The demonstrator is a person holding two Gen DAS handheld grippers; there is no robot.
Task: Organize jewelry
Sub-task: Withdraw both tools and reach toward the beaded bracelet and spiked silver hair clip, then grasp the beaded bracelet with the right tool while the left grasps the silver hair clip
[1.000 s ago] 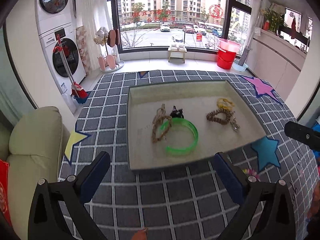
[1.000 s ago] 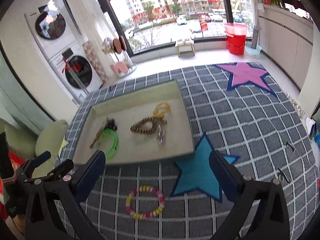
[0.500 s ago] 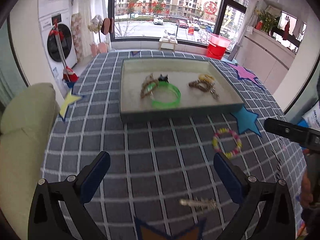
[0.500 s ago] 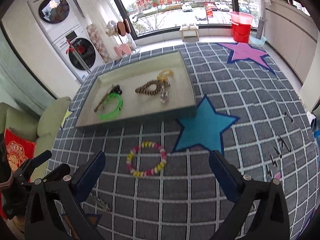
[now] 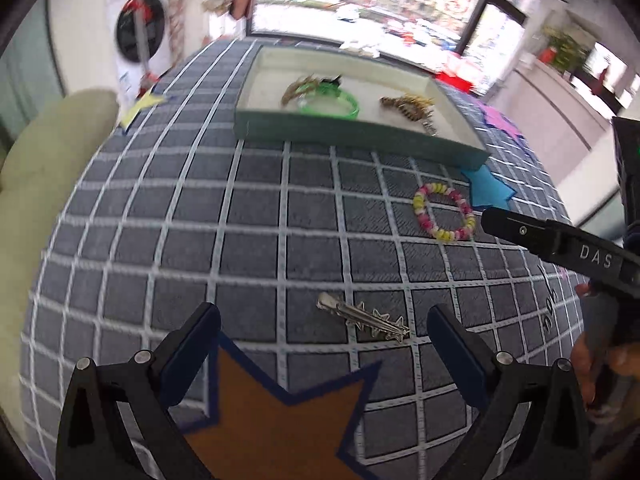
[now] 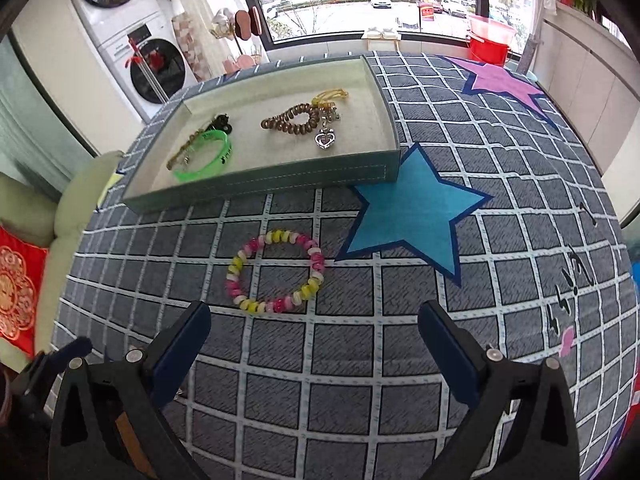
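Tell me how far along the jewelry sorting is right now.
Partly done. The tray already holds the green bangle, a brown bead bracelet, a heart pendant and a few smaller pieces. Nothing is in hand: the left gripper and right gripper are both open and empty. Left on the cloth: the pink-yellow bracelet and the silver hair clip.

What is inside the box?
The tray holds a green bangle, a brown rope bracelet partly beneath it, a brown bead bracelet, a heart pendant and something small and black.
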